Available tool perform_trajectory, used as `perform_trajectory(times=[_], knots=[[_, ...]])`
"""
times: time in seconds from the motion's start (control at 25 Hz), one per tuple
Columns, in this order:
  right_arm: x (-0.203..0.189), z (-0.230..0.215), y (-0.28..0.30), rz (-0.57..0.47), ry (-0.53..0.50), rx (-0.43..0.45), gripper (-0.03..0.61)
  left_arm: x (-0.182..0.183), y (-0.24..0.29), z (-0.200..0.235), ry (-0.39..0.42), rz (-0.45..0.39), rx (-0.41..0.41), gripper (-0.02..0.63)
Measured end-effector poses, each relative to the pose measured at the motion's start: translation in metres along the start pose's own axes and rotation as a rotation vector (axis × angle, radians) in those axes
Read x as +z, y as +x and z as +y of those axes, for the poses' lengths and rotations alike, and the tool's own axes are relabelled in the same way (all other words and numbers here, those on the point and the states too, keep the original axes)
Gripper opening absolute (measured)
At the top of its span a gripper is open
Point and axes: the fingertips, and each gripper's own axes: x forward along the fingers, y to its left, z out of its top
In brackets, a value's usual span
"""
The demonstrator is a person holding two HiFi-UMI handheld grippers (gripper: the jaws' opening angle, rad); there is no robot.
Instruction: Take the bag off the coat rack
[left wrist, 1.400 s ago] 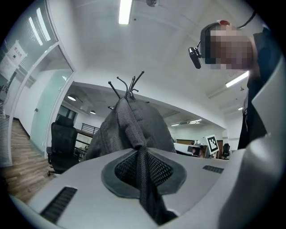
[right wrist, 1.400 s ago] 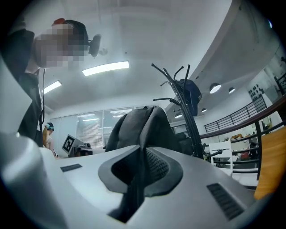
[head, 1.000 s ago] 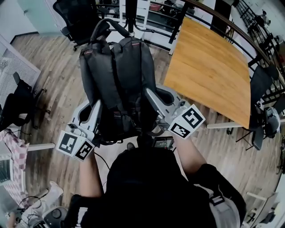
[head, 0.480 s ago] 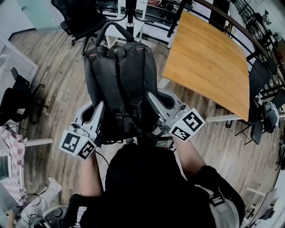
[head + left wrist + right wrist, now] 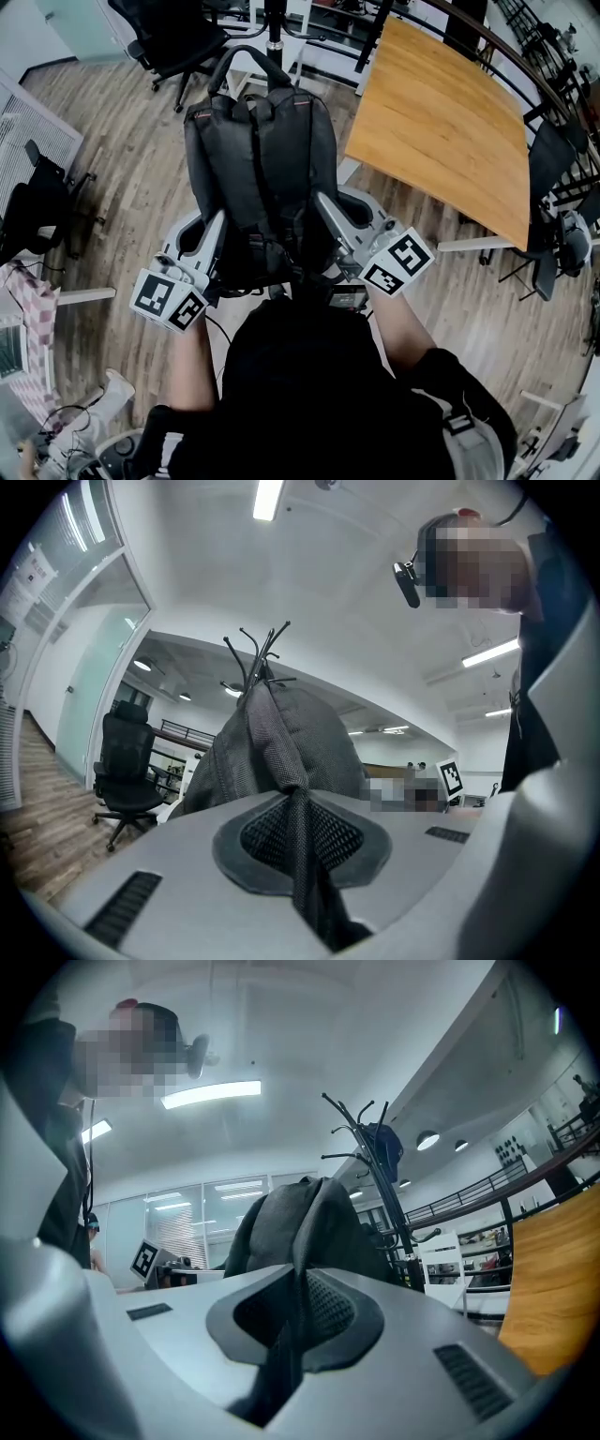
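Left gripper (image 5: 214, 225) (image 5: 292, 803): jaws pinched narrow on a fold of the bag's mesh fabric, at the bag's left side.
Right gripper (image 5: 323, 202) (image 5: 298, 1307): jaws likewise nearly together, clamped on a fold of fabric at the bag's right side.

1. Floor (image 5: 122, 169): wood planks, running under everything listed.
2. Table (image 5: 441, 122): orange-brown top, bare, to the right of the bag and apart from it.
3. Person (image 5: 319, 394): dark top, seen from above at the lower edge, a forearm behind each gripper.
4. Bag (image 5: 258, 159) (image 5: 281, 742) (image 5: 309, 1222): dark grey backpack, strap side up in the head view, held off the floor between the two grippers. Handle (image 5: 248, 61) stands in an open loop at its far end, near the rack's pole; whether it touches a hook cannot be told.
5. Rack (image 5: 275, 23) (image 5: 258, 653) (image 5: 370, 1176): black pole with curved hooks, beyond the bag. In the right gripper view it stands to the bag's right, with a dark item (image 5: 384, 1152) hanging on it.
6. Chair (image 5: 173, 37) (image 5: 122, 771): black, on castors, left of the rack.
7. Marker cubes (image 5: 169, 300): one on each gripper, nearest the person.
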Motion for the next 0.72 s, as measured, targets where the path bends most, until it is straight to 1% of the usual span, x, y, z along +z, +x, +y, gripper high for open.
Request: perform_trajectory(times=[0.24, 0.44, 0.72], knots=[[0.009, -0.01, 0.005, 0.005, 0.003, 0.0, 0.044, 0.007, 0.013, 0.003, -0.01, 0.013, -0.008, 0.04], [0.006, -0.009, 0.004, 0.001, 0.025, -0.002, 0.044, 0.004, 0.012, 0.003, -0.012, 0.017, -0.021, 0.04], [0.009, -0.01, 0.008, 0.002, 0.016, -0.005, 0.044, 0.008, 0.015, 0.006, -0.011, 0.019, -0.031, 0.04]])
